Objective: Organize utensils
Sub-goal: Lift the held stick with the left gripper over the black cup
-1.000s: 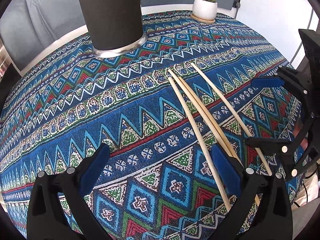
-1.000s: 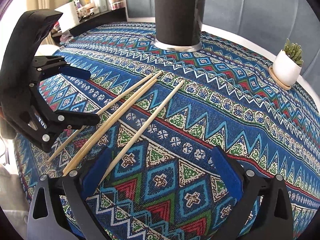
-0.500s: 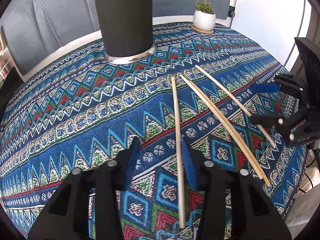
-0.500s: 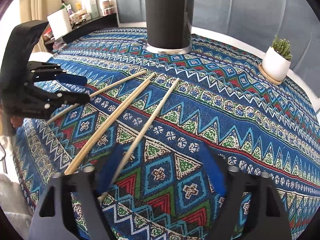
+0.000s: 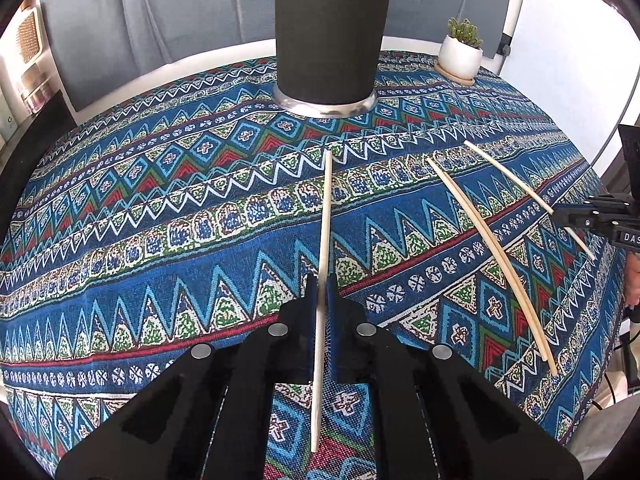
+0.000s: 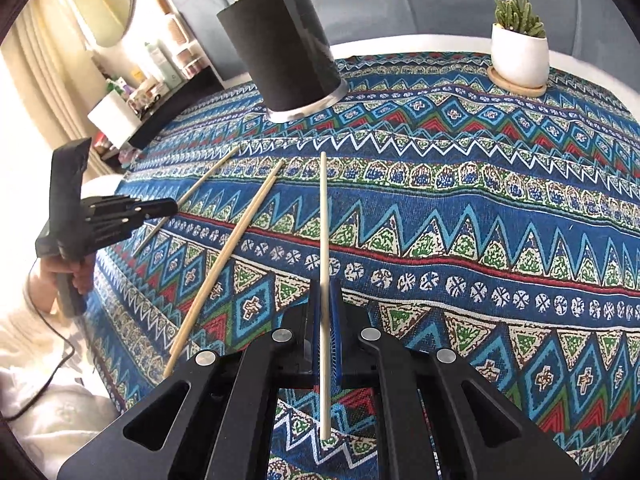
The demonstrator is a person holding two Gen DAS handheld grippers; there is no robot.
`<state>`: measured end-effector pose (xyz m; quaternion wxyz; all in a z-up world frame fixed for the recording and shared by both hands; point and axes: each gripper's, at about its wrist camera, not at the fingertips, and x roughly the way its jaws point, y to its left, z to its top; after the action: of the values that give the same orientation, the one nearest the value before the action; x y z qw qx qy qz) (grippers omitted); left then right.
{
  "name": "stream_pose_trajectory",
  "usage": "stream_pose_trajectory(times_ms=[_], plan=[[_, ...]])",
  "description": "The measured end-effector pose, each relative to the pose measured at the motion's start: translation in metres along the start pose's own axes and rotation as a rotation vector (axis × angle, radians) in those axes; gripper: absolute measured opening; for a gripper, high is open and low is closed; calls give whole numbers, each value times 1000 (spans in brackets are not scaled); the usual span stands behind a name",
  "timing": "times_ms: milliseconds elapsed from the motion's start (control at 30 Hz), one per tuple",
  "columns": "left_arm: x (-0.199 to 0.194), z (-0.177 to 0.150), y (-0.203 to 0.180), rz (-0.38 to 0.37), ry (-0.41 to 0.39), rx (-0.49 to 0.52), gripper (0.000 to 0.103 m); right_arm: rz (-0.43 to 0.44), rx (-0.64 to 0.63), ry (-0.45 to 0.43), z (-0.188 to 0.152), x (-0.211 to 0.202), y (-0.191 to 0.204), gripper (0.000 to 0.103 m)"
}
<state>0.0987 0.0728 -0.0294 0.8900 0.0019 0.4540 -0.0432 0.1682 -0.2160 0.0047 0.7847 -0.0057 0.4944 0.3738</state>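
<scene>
Each tool — left tool (image 5: 321,280), right tool (image 6: 327,292) — pinched on one chopstick (image 5: 323,248) over the patterned tabletop (image 5: 160,240). Light, stiff, slick wood — probably best gripped mid-shaft, aimed at the black holder (image 6: 280,44).

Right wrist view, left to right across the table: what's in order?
Left hand-held gripper → far chopstick → chopstick pair → chopstick clamped in the right hand-held gripper → potted succulent. Black holder left out: it overlaps the middle ones.
</scene>
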Motion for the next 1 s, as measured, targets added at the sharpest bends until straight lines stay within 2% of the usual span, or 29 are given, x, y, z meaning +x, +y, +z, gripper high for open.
stream_pose_trajectory(times_ms=[133,533,833,1000], plan=[[-9,-4,3,9,-8,-11,5,28,1,-56,2,-20,2,5],[-60,17,4,59,-134,-3,5,58,-49,-275,25,-79,22,5],[-104,63,7,44,-242,-1,5,127,-37,-443,67,-105,39,5],[-138,94,12,64,-329,5,5,147,-51,-543,97,-128,47,5]])
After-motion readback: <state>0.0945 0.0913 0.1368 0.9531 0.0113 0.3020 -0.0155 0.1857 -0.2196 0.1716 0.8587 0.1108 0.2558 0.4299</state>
